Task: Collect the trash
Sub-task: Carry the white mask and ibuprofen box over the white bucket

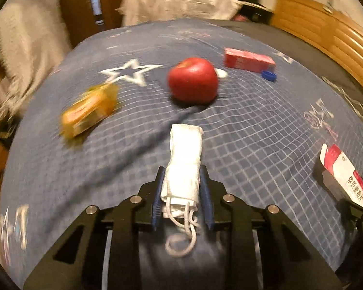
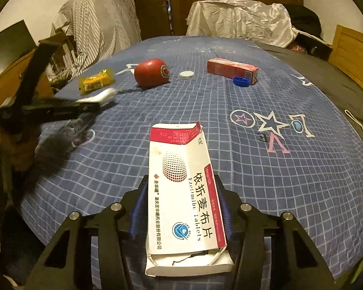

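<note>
Two claws are loaded: our left claw pinches a folded mask over the bed, its loops dangling to snag; our right claw clamps a torn box that may crush or slip.

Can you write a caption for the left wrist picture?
Left gripper pinches a folded white face mask above the blue bedsheet.
</note>
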Demonstrator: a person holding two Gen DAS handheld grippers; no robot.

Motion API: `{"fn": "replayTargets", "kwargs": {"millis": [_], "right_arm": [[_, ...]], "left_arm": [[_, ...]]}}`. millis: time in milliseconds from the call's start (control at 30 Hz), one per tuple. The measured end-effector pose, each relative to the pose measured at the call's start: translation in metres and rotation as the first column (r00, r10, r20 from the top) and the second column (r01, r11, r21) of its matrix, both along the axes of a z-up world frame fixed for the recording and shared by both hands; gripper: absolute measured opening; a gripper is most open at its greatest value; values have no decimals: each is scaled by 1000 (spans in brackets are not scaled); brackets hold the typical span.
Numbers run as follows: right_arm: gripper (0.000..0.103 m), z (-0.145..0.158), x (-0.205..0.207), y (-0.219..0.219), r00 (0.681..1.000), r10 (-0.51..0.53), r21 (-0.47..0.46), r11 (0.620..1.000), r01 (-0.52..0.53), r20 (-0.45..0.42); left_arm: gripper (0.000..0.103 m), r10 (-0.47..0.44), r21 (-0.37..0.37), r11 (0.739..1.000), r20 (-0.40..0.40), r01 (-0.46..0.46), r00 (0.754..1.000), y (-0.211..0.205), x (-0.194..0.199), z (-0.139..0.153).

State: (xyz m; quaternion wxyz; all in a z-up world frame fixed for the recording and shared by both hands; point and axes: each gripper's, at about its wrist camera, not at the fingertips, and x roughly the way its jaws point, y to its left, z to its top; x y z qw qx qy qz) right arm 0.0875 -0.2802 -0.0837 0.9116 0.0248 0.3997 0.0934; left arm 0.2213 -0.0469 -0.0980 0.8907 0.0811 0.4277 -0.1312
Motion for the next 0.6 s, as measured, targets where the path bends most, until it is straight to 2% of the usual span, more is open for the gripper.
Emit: {"fn": "replayTargets", "kwargs": {"millis": [133, 233, 400, 600], "right_arm": [[50, 16, 1, 22, 998, 39, 19, 999, -40, 44], [50, 32, 6, 60, 988, 126, 8, 992, -127, 87], [50, 61, 18, 136, 950, 276, -28, 961, -274, 147], [50, 102, 42, 237, 883, 420, -32, 905, -423, 208]], "left_arm": [[26, 140, -1, 990, 37, -140, 989, 32, -31, 18], [26, 245, 2, 969, 91, -246, 965, 66, -48, 37], [26, 398, 2, 914, 181, -405, 899, 134, -68, 70], [26, 547, -10, 827, 240, -562, 802, 219, -89, 99]]}}
